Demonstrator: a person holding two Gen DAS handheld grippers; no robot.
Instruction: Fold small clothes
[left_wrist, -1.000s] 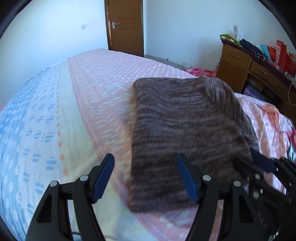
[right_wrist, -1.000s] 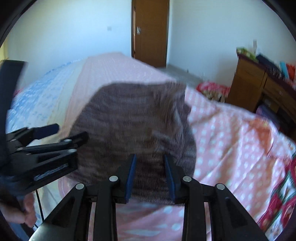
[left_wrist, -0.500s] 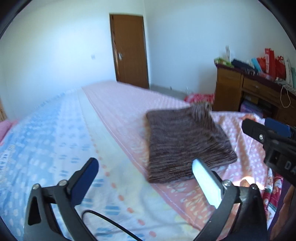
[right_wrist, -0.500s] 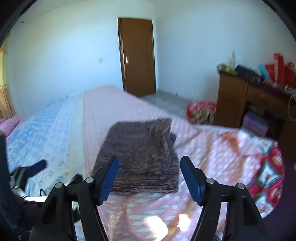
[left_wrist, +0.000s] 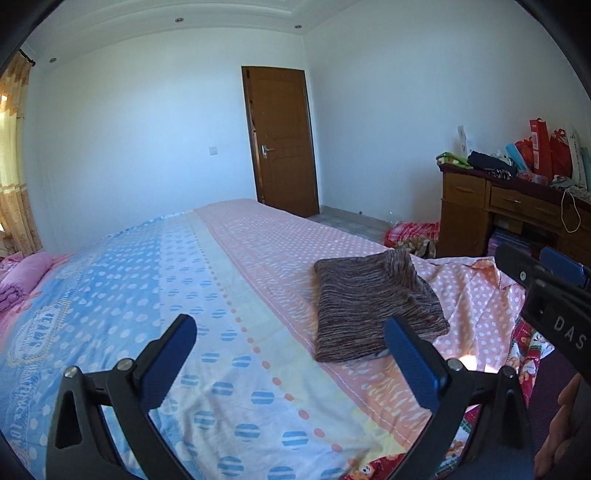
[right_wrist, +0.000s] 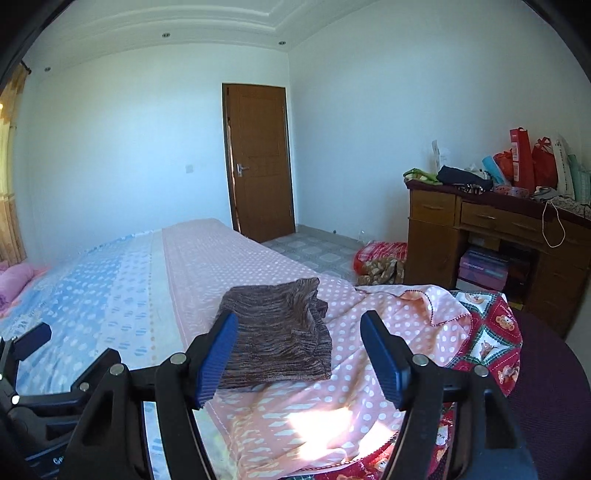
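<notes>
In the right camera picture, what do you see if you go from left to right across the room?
Curtain → pink pillow → folded brown knit → door → red bundle on the floor → wooden desk → red bags.

Bed (left_wrist: 221, 280), wood desk (right_wrist: 480, 221) (cluttered)
</notes>
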